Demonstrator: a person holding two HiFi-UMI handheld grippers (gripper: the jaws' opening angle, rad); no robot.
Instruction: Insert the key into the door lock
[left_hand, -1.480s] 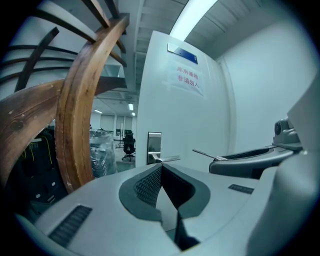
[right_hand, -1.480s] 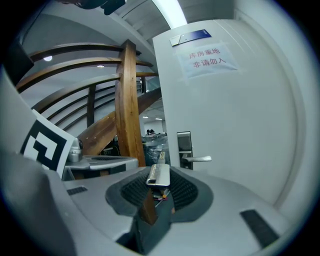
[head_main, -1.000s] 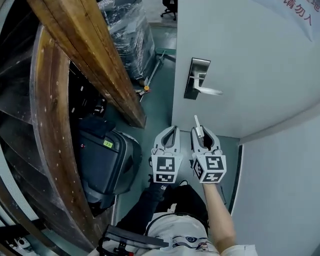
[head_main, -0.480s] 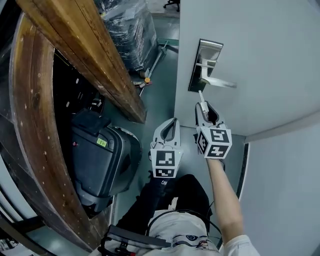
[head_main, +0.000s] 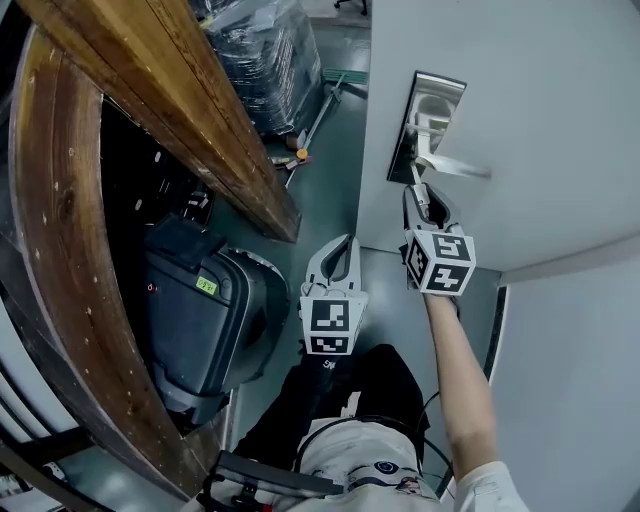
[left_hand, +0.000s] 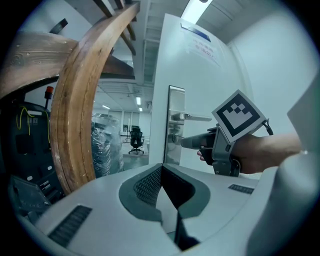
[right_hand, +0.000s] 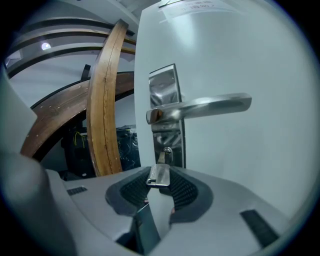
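right gripper (head_main: 421, 200): jaws clenched on the head of the key (right_hand: 159, 173), with the blade left free and aimed forward at the keyhole (right_hand: 167, 150) just ahead, beneath the lever handle (right_hand: 205, 106). entry cannot be confirmed. left gripper (head_main: 338, 255): jaws closed on nothing, held back from the door (right_hand: 250, 165), judged idle.

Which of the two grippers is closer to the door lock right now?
The right. The right gripper holds the key with its tip at the door lock, below the handle. The left gripper is back near the person's body, shut and empty.
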